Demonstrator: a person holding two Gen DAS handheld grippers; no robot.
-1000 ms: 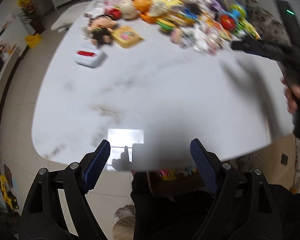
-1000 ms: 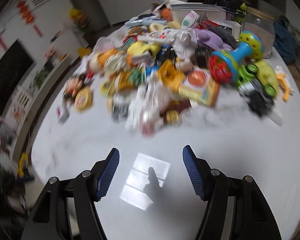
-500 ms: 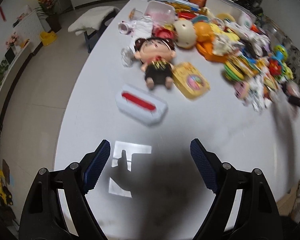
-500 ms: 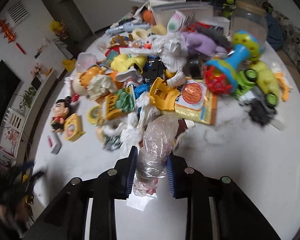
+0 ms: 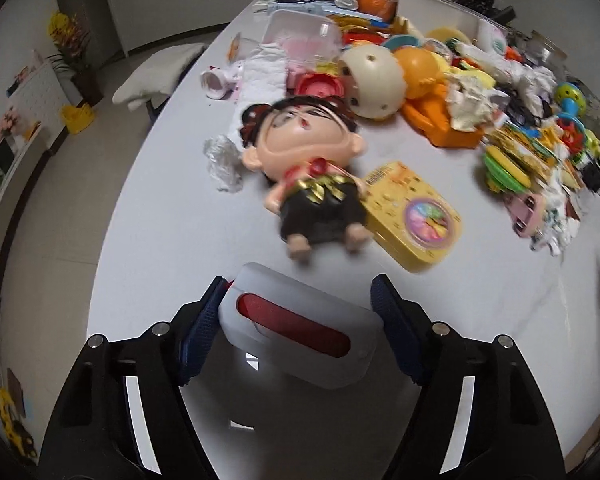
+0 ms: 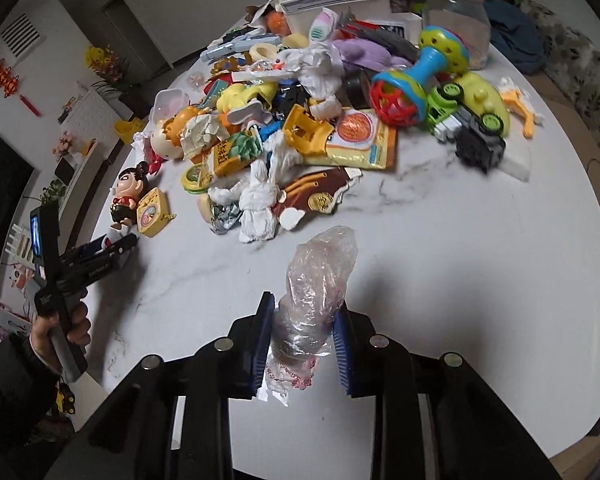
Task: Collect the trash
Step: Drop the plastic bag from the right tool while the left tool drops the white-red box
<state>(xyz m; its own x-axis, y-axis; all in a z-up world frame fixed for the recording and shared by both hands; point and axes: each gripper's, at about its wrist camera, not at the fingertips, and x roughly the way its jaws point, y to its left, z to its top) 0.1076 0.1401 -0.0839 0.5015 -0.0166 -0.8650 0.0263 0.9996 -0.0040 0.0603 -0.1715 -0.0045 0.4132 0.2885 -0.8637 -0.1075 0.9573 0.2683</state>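
Since the earlier frames, the left tool had travelled across the white desk to the white box with a red slot, which had previously lain well ahead of it. Its jaws had just been closing slightly and now stood spread on either side of that box. The left pad was touching or nearly touching the box's left end; the right pad stood just clear of the other end. Whether the box was gripped could not be told.

Just beyond the box lay a doll in a black dress, with a yellow toy with a dial touching its right side. A crumpled white tissue lay to the doll's left. Further off, a cream ball with holes and an orange toy fronted the heap of toys and wrappers.

The right tool was pinching a crumpled clear plastic bag between its blue pads. The bag stood up out of the jaws above the near part of the desk, apart from the heap. Near the heap's near edge lay twisted white tissues and a torn brown wrapper. At the left edge of the right wrist view, a hand held the left tool's handle.
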